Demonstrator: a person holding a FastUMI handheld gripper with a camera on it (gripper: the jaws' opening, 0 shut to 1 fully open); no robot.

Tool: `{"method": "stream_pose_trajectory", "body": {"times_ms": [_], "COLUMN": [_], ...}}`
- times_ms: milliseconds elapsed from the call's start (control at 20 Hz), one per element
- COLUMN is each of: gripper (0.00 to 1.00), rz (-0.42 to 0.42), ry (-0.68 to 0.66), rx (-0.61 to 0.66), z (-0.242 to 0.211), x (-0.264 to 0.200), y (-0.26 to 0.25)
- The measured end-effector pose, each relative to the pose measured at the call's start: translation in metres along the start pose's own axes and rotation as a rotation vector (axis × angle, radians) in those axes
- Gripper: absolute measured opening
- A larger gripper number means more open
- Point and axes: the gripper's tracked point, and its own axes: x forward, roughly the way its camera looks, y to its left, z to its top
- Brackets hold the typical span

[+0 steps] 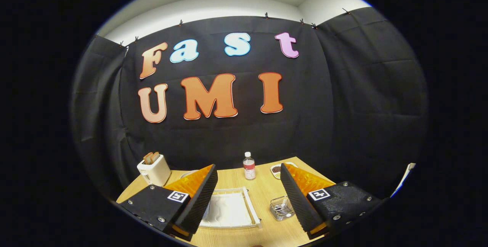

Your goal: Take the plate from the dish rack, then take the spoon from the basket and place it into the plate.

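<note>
My gripper (248, 167) is held open above a wooden table (263, 190), with nothing between its black ribbed fingers (198, 197). Below the gap between them lies a white dish rack (230, 209), flat on the table, its left part hidden by the left finger. A small clear basket (281, 208) stands just right of the rack, close against the right finger, with something metallic inside that looks like the spoon. A pale curved rim (187, 173) peeks out beyond the left finger; I cannot tell if it is the plate.
A cream toaster (154, 169) with bread in it stands at the table's far left corner. A small plastic bottle (249, 166) is upright at the far edge, ahead of the fingers. A little dish (276, 169) of dark bits sits to its right.
</note>
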Motion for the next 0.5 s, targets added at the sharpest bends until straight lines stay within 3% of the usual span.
{"method": "stream_pose_trajectory", "body": {"times_ms": [500], "gripper": [0.98], "rz": [0.105], "ry": [0.197], "rx": [-0.104], "z": [-0.06], "x": [0.041], "y": [0.066]}}
